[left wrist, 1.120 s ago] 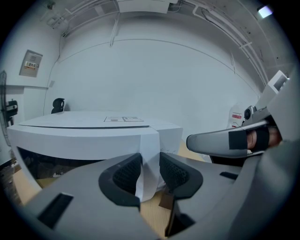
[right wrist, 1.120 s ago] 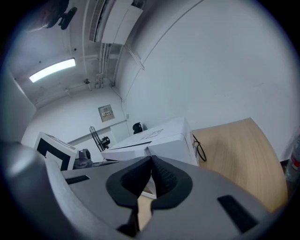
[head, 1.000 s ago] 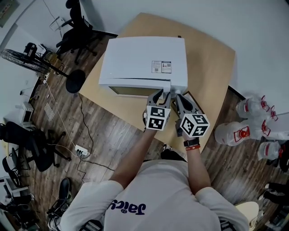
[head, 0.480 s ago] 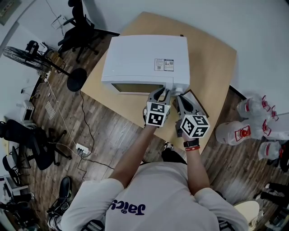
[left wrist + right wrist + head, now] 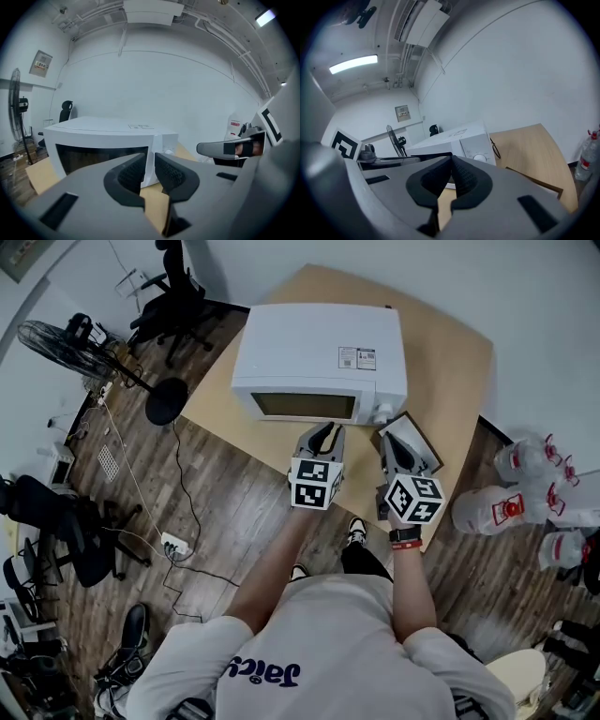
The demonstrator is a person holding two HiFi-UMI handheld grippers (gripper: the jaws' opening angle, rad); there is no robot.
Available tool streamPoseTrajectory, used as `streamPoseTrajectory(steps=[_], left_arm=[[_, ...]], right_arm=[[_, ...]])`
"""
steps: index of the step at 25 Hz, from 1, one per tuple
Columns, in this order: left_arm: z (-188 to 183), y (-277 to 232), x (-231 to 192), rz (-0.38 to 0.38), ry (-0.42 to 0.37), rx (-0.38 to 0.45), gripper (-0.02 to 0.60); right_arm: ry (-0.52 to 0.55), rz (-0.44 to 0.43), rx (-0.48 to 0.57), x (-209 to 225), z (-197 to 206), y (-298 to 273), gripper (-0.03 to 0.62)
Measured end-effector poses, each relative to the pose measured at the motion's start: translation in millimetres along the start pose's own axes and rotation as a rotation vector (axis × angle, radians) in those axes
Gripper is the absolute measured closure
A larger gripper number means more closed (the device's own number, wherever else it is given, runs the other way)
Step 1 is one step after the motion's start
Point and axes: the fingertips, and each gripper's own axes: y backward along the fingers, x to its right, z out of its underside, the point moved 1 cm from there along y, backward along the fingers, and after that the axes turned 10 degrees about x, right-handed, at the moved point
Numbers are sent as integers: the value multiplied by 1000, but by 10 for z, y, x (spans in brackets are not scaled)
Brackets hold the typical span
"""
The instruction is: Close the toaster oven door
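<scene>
The white toaster oven point(image 5: 319, 357) stands on the wooden table point(image 5: 450, 362), and its dark glass door point(image 5: 305, 406) lies flush against the front. My left gripper point(image 5: 325, 433) hangs just before the door's right end without touching it. Its jaws are closing, with a narrow gap and nothing between them, as the left gripper view point(image 5: 149, 161) shows against the oven point(image 5: 108, 140). My right gripper point(image 5: 396, 432) is to the right, near the control knob, shut on nothing. In the right gripper view point(image 5: 451, 173) its pads meet, with the oven point(image 5: 459, 138) behind them.
A flat brown board with a dark edge point(image 5: 419, 434) lies on the table under the right gripper. Large water bottles point(image 5: 525, 493) stand on the floor at the right. Office chairs point(image 5: 178, 296), a fan point(image 5: 66, 338) and a power strip point(image 5: 173, 547) are at the left.
Both grippers have drawn back from the oven's front right corner toward the person. The left jaws have narrowed. The door now sits flush.
</scene>
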Motion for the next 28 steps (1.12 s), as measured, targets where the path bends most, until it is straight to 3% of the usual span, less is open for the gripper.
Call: streamPoseTrajectory(steps=[12,17,28], left_arm=[[-107,1275,-335,-85,5,76,537],[-153,1719,-302,-71,29,126,545],[-131,2347,-276,-62,-27,160,561]], right_arm=[[88,14,45,-668,25,658,580],[112,9,58,-936,65,904,580],[181,15,82,-1453,162,1335,580]])
